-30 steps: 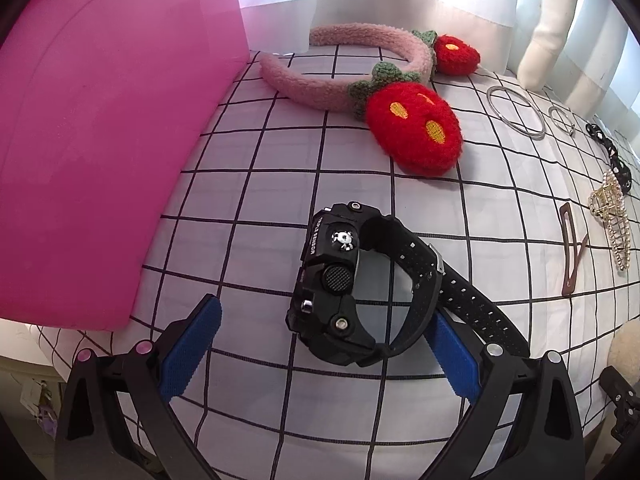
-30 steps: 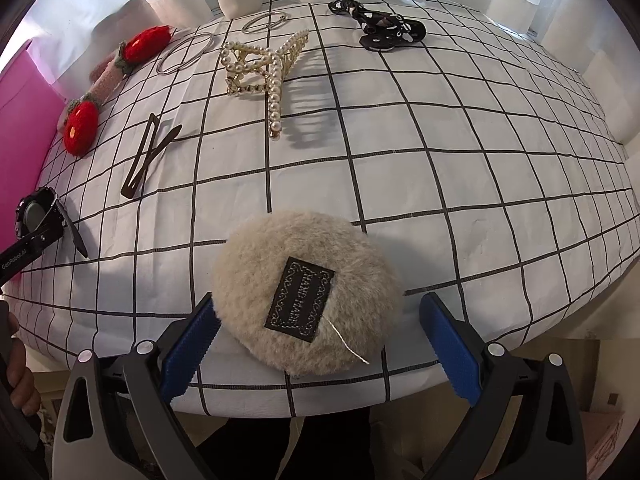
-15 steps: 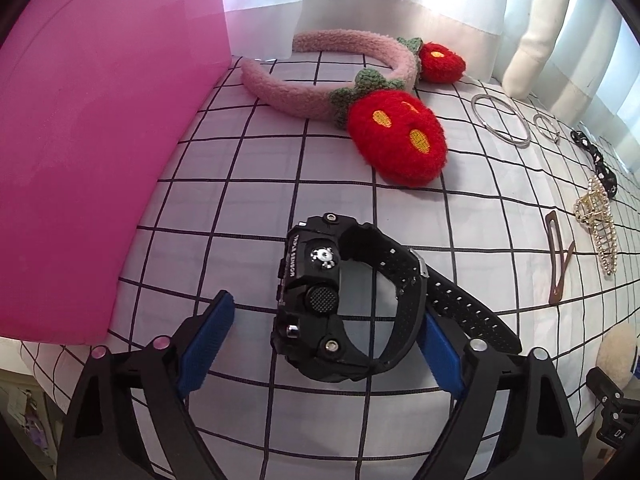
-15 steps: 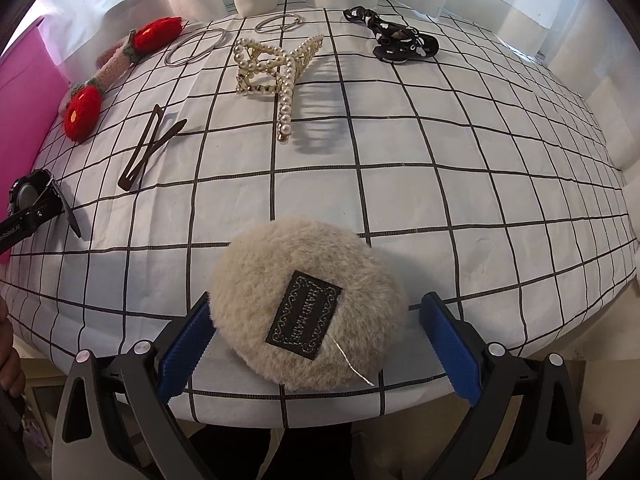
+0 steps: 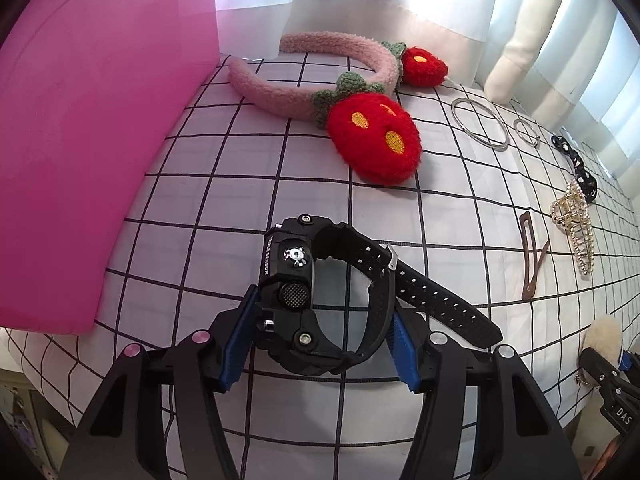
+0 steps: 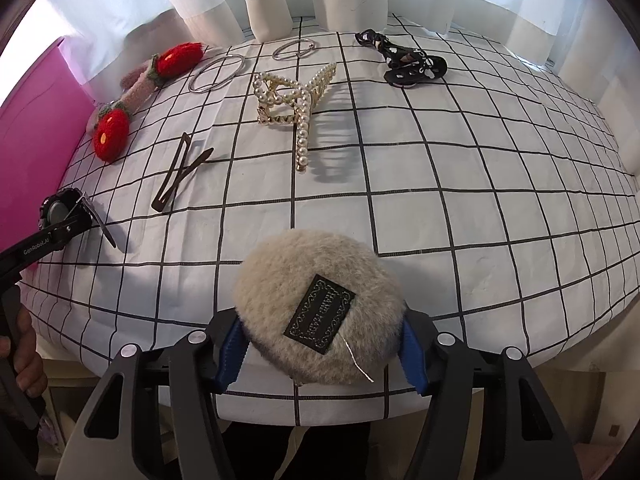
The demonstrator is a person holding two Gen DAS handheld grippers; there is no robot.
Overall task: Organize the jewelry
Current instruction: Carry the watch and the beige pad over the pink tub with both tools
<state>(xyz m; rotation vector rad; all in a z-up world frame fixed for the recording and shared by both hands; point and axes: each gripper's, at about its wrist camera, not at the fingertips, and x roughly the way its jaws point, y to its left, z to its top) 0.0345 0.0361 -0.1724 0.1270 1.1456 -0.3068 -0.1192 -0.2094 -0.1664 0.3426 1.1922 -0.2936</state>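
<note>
My left gripper [image 5: 320, 342] is shut on a black digital watch [image 5: 316, 292] that lies on the checked cloth; its blue pads press the case and the strap loop. My right gripper [image 6: 320, 350] is shut on a round beige furry hair clip [image 6: 320, 304] with a black label, at the table's front edge. The watch and the left gripper also show at the far left of the right wrist view [image 6: 60, 212].
A pink box [image 5: 80, 140] stands left of the watch. A pink headband with red strawberries [image 5: 360, 120], silver bangles [image 5: 480, 128], a brown snap clip [image 6: 176, 176], a pearl claw clip [image 6: 296, 96] and a black scrunchie [image 6: 408, 60] lie on the cloth.
Both grippers have closed: the left one moved forward around the watch and shut on it, the right one shut on the furry clip.
</note>
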